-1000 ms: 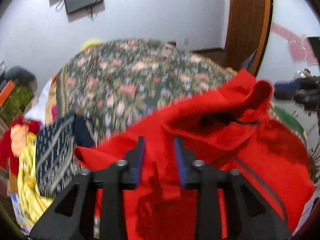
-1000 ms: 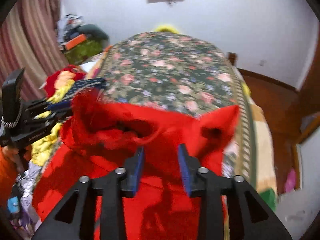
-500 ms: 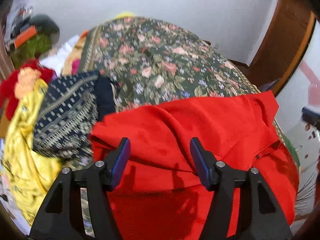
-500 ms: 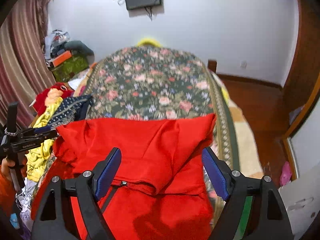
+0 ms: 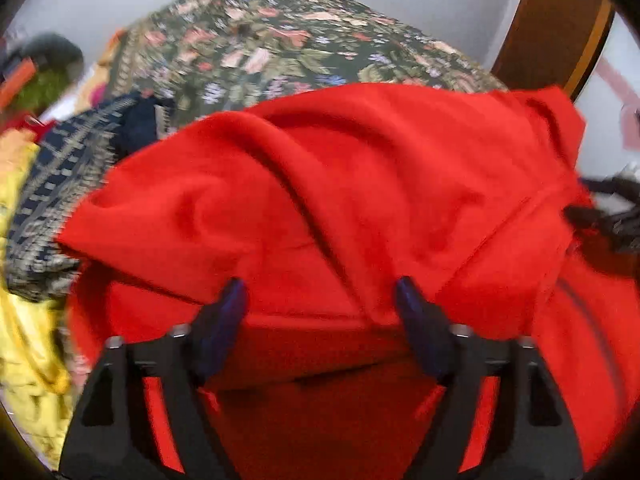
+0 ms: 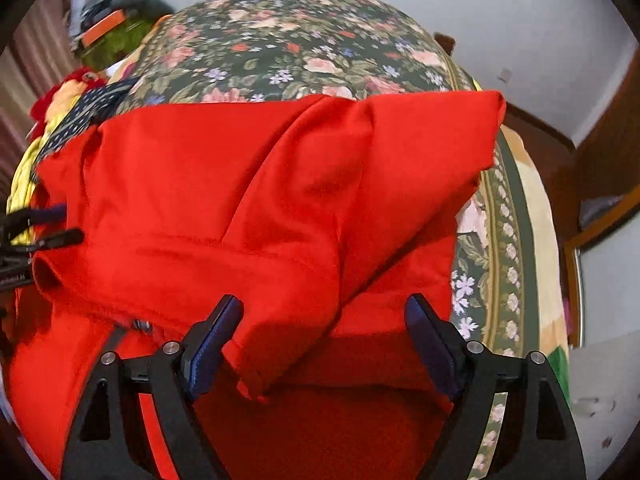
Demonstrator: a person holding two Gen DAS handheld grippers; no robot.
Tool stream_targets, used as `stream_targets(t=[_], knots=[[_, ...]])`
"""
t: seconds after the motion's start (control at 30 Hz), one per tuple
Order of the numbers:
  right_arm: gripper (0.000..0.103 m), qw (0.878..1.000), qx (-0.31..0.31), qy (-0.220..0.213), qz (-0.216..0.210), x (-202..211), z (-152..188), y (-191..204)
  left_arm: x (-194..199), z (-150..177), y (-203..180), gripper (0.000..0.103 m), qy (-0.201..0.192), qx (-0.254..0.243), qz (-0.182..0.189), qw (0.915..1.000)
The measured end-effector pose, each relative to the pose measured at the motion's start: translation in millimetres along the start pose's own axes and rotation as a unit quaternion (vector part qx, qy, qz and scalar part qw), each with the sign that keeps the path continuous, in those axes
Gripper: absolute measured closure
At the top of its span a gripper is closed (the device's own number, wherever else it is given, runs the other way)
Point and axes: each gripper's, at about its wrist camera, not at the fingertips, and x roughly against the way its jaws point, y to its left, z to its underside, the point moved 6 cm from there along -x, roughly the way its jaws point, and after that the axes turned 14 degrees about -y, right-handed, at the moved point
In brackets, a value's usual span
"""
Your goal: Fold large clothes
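Red garment: a large red garment [image 5: 360,184] lay on the bed, a folded-over upper layer resting on a lower layer; in the right wrist view [image 6: 256,200] its folded edge ran from 9 to 2 o'clock across the frame.
Bed: a dark floral bedspread [image 5: 280,44] covered it, showing beyond the garment toward 12 o'clock in both views [image 6: 288,40].
Left hand-held gripper: the left hand-held gripper [image 5: 320,304] pointed down at the garment with its jaws spread wide; they had just been opening, and red cloth lay between the blue pads [image 5: 224,320] without being pinched. The picture was blurred.
Right hand-held gripper: the right hand-held gripper [image 6: 324,320] also stood wide apart, having just opened, with a loose hem of the upper layer lying between its fingers, not clamped.
Cross views: in the right wrist view the left tool showed at 9 o'clock [image 6: 36,232]; in the left wrist view a dark blurred shape at 3 o'clock [image 5: 604,216] was probably the right tool.
Other clothes: a navy patterned cloth [image 5: 60,184] and a yellow cloth [image 5: 28,352] lay at 8 to 9 o'clock, just beside the garment.
Room: a white wall [image 6: 520,12] rose beyond the bed, with wooden trim [image 5: 552,20] at 1 o'clock.
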Motion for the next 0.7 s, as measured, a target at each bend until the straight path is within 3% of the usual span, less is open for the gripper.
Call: stream_targets(t=[0.1,0.3,0.47,0.7], knots=[[0.008,0.999,0.033,-0.003,0.04,7.2,5.1,-4.0,7.3,10.5,12.0,0.016,0.006,-0.002,-0.008,0.9999],[0.008,0.998,0.026,0.007,0.049,28.0,25.3,-13.7,31.0,27.5,47.3,0.017,0.015,0.045,-0.028,0.9985],[0.008,0.997,-0.003,0.006,0.072,59.3,42.5,-28.6,57.7,35.0,62.4,0.017,0.012,0.039,-0.064,0.9971],[0.008,0.996,-0.027,-0.026,0.084,116.1,53.1,-31.5,119.5,28.5,69.4,0.017,-0.036,0.035,-0.085,0.9951]])
